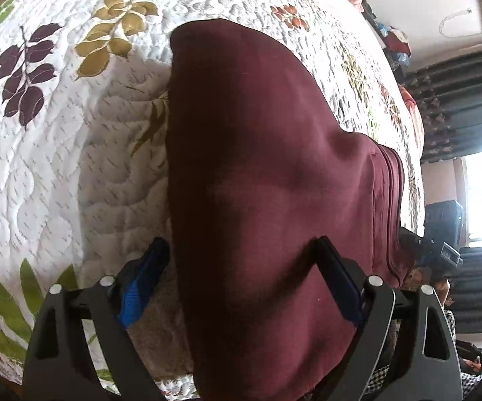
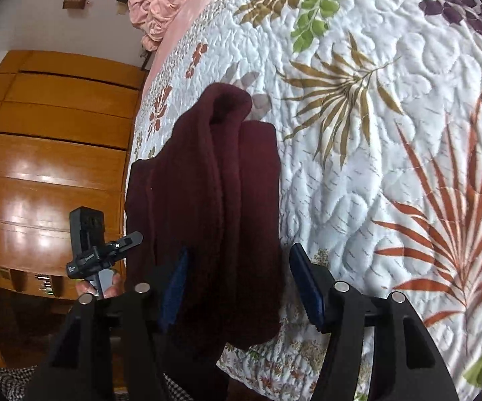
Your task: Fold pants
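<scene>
1. Maroon fleece pants [image 1: 267, 180] are lying folded into a thick bundle near the edge of the bed, on the leaf-printed quilt [image 1: 40, 153], and filling the near field of both wrist views.
2. Closest to the left camera, the left hand-held gripper [image 1: 241, 277] is standing wide open over the bundle; one blue pad is hanging beside the cloth's edge and the other is sitting over its top, neither visibly pinching anything.
3. In the right view, the right hand-held gripper [image 2: 241, 284] is standing partly open astride the near end of the pants, with cloth between the fingers but a gap showing at the right pad, so it is gripping nothing.
4. Further along, the layers are lying uneven: a rolled lip is bulging at the far end [image 2: 230, 100] and a hump is rising near the waistband [image 1: 387, 200].
5. My judgement: the soft, springy fleece is likely to unroll, and a snagging pad could be dragging the top layer askew as it lifts away.
6. Beyond the bed, a wooden wardrobe [image 2: 50, 153] and dark curtains [image 1: 468, 100] are standing well apart from the work.
</scene>
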`<action>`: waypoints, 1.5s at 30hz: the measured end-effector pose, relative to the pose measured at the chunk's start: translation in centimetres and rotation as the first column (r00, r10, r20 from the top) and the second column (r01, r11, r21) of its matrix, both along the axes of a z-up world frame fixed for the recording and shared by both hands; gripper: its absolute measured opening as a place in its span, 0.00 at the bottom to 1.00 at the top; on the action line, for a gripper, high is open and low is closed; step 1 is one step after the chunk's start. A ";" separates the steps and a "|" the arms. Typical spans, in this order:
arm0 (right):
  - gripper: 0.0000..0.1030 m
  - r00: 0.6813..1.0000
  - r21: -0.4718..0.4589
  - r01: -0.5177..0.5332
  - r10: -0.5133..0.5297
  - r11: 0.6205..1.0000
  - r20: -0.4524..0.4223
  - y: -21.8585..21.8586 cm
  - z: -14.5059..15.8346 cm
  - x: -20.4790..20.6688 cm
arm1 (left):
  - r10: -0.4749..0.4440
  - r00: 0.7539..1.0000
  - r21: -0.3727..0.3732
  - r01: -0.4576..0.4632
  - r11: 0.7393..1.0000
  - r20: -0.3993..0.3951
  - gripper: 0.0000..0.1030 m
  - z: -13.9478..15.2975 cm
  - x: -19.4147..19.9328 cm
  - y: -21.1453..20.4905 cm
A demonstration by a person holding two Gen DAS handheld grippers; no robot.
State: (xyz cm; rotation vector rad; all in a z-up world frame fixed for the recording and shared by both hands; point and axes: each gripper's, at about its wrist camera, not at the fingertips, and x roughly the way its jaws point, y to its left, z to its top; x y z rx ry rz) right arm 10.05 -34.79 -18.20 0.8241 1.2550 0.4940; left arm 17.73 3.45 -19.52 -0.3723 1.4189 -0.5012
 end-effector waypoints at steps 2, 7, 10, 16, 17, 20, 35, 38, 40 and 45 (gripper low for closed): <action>0.57 1.000 0.022 -0.004 0.004 1.000 -0.001 0.2 -0.2 0.2 | -0.005 1.000 0.012 0.005 1.000 0.004 0.82 0.0 0.1 -0.4; 0.43 1.000 0.075 -0.008 0.009 0.997 -0.004 0.5 -0.5 0.4 | -0.002 1.000 -0.009 0.002 1.000 -0.016 0.61 -0.1 0.4 -0.6; 0.34 1.000 0.115 0.003 -0.005 0.993 0.019 0.3 -0.1 -0.1 | 0.023 0.999 -0.038 -0.024 0.999 -0.023 0.47 0.2 0.4 -0.4; 0.30 0.996 0.132 0.014 -0.026 0.991 0.091 0.8 2.4 -0.6 | 0.056 0.998 -0.095 -0.055 0.994 0.008 0.33 1.2 -0.1 -0.3; 0.30 0.995 0.132 0.013 -0.026 0.991 0.098 0.9 2.8 -0.5 | 0.054 0.998 -0.099 -0.052 0.994 0.017 0.32 1.4 -0.2 -0.4; 0.30 0.991 0.112 0.006 -0.020 0.994 0.131 1.3 4.6 -0.1 | 0.067 0.997 -0.164 -0.061 0.985 0.033 0.31 2.2 -0.3 -0.6; 0.30 0.972 -0.035 0.051 -0.042 0.998 0.231 -2.8 9.7 8.9 | 0.035 0.978 -0.142 -0.005 0.990 0.204 0.32 6.3 8.7 -6.6; 0.30 0.977 -0.057 0.073 -0.060 0.996 0.206 -3.1 8.1 11.6 | 0.040 0.977 -0.097 -0.020 0.995 0.211 0.32 5.4 10.9 -7.2; 0.30 0.982 -0.084 0.089 -0.073 0.993 0.174 -3.3 6.5 12.6 | 0.036 0.980 -0.040 -0.029 0.999 0.197 0.33 3.9 12.0 -7.6; 0.39 0.985 -0.110 0.145 -0.133 0.983 0.112 -3.7 2.4 13.1 | 0.080 0.981 -0.026 -0.077 0.997 0.178 0.47 1.8 12.6 -6.8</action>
